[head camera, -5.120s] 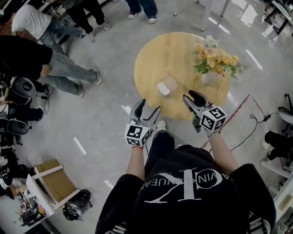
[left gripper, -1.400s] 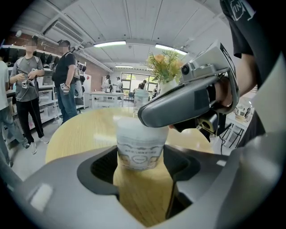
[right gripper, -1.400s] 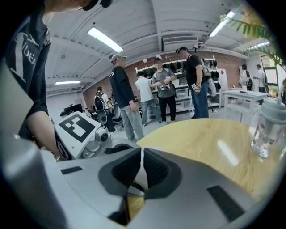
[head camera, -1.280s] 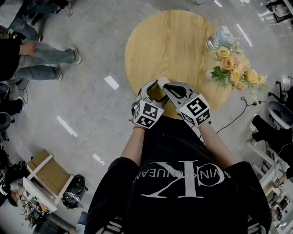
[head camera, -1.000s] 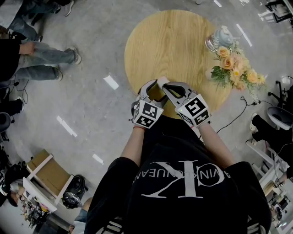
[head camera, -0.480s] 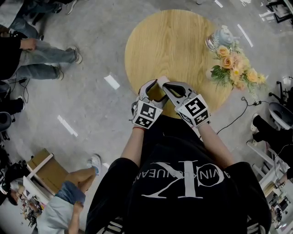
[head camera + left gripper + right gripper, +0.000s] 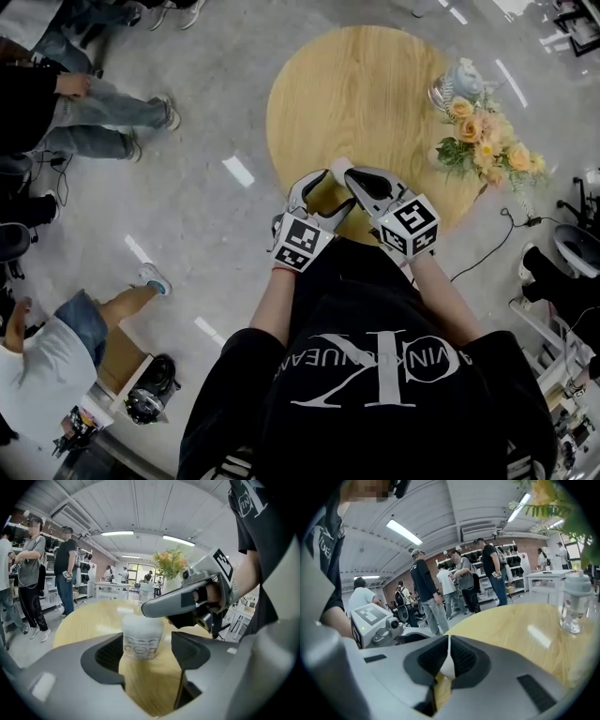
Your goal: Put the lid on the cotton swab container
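On the round wooden table [image 7: 375, 103], near its front edge, stands the white frosted cotton swab container [image 7: 143, 639]. My left gripper [image 7: 323, 199] has its jaws set wide around it, and its pads [image 7: 110, 656] hold its sides. The lid [image 7: 143, 619] rests on top of the container. My right gripper [image 7: 345, 173] reaches over from the right and is shut on the lid's thin white edge [image 7: 448, 660]. In the head view the container shows only as a small white patch [image 7: 337, 168] at the fingertips.
A vase of peach flowers [image 7: 480, 139] and a glass bottle [image 7: 459, 82] stand at the table's right side; the bottle [image 7: 575, 604] also shows in the right gripper view. Several people stand on the floor at the left [image 7: 84, 103]. A cable [image 7: 487, 248] lies on the floor at the right.
Both grippers keep the same pose at the container. A person in a white shirt has walked further left along the floor at the lower left.
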The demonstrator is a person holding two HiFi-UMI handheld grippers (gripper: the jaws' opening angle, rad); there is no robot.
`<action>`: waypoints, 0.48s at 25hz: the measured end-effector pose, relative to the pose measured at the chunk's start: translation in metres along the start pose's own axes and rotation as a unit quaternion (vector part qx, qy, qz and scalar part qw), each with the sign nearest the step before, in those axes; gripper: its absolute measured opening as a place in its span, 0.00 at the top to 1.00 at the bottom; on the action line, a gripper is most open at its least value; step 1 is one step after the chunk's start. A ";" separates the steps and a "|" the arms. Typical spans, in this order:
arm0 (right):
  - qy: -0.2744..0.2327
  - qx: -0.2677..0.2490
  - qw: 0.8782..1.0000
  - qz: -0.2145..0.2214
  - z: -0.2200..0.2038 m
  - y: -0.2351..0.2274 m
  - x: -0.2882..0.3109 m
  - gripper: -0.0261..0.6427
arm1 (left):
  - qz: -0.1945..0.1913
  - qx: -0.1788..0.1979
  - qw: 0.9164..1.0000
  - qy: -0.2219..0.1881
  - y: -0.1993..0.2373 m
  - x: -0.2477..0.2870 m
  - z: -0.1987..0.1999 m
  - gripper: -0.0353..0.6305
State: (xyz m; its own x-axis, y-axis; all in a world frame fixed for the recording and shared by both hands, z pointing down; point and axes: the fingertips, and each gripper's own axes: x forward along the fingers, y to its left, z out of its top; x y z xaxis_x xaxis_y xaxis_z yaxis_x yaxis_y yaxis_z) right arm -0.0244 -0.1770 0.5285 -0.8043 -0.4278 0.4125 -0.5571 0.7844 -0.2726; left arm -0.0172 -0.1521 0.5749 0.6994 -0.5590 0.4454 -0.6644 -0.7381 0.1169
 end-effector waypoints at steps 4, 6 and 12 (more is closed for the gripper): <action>-0.017 0.000 1.000 -0.014 0.006 -0.010 -0.010 0.93 | -0.005 -0.001 1.000 -0.010 -0.005 -0.009 0.004 0.46; -0.026 -0.002 0.999 -0.021 0.011 -0.013 -0.015 0.93 | 0.006 -0.004 1.000 -0.023 -0.003 -0.015 0.008 0.50; -0.058 -0.004 0.997 -0.042 0.026 -0.023 -0.029 0.93 | 0.065 -0.010 0.996 -0.058 0.015 -0.036 0.022 0.71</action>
State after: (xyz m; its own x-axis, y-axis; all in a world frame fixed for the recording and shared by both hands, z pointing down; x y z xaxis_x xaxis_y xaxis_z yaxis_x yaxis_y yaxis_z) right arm 0.0060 -0.1943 0.5003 -0.7733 -0.5413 0.3301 -0.6227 0.7464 -0.2348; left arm -0.0468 -0.1517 0.5406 0.6316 -0.6905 0.3526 -0.7561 -0.6491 0.0831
